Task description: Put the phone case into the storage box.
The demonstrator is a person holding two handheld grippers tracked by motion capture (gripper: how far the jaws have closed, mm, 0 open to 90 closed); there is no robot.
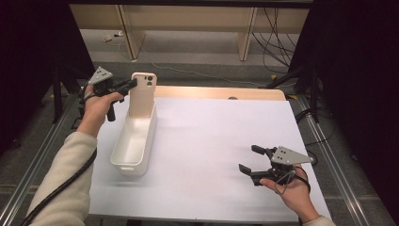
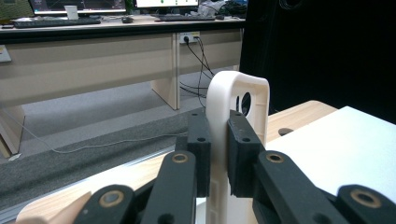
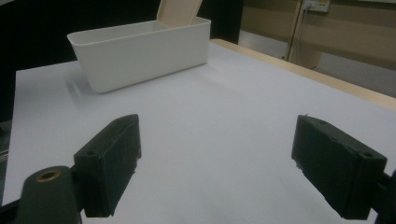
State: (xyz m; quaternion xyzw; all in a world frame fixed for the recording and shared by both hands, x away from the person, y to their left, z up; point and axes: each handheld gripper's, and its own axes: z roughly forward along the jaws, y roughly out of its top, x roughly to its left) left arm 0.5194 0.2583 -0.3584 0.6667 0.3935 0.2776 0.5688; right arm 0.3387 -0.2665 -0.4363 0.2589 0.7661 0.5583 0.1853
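A cream phone case (image 1: 142,94) stands upright at the far end of a white oblong bin (image 1: 134,141), its lower end down inside the bin. My left gripper (image 1: 131,84) is shut on the case's left edge, near its top. In the left gripper view the case (image 2: 236,102) rises between the two black pads (image 2: 198,140), with its camera cut-out visible at the top. My right gripper (image 1: 249,159) hovers over the table's front right with its jaws wide apart and nothing between them. From the right gripper view the bin (image 3: 140,53) and the case (image 3: 180,11) lie far ahead.
A white sheet (image 1: 211,141) covers the wooden table (image 1: 221,92). Beyond the far edge are desk legs and loose cables on a grey floor. Black curtains hang at both sides, and metal rails run along the table's left and right.
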